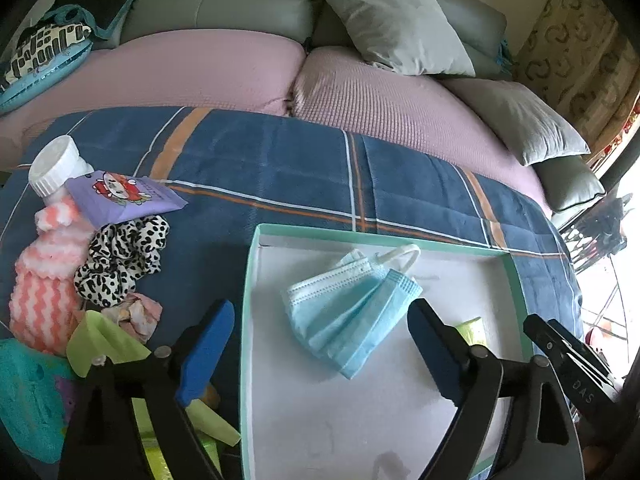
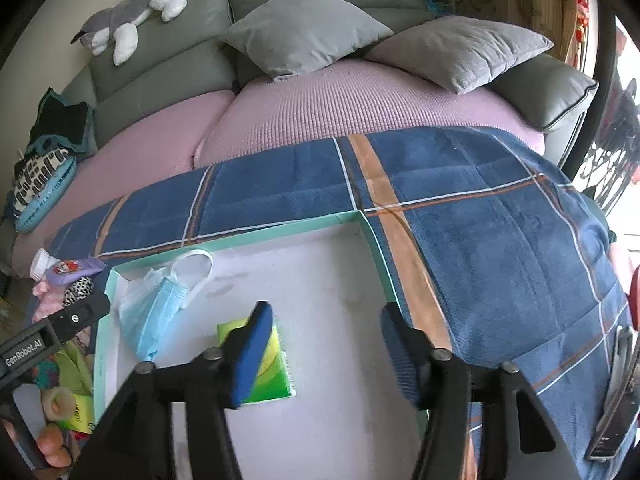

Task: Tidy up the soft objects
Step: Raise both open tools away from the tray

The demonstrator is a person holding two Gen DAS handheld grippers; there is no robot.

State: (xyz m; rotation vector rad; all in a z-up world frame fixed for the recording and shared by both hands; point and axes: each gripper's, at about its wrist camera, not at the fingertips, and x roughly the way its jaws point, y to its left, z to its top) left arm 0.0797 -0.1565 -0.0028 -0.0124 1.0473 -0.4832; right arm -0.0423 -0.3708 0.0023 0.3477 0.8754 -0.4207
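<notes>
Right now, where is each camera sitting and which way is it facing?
Left wrist: on the left gripper, angled down at the face mask in the box; own open fingers show.
Right wrist: on the right gripper, angled down at the green packet; own open fingers and a hand show.
Both share box, mask, sofa.

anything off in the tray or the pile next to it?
Nothing damaged or spilled. The blue face mask lies crumpled and skewed in the tray, and the green tissue pack sits at an angle. The pile left of the tray is unsorted, white-capped bottle tipped over.
</notes>
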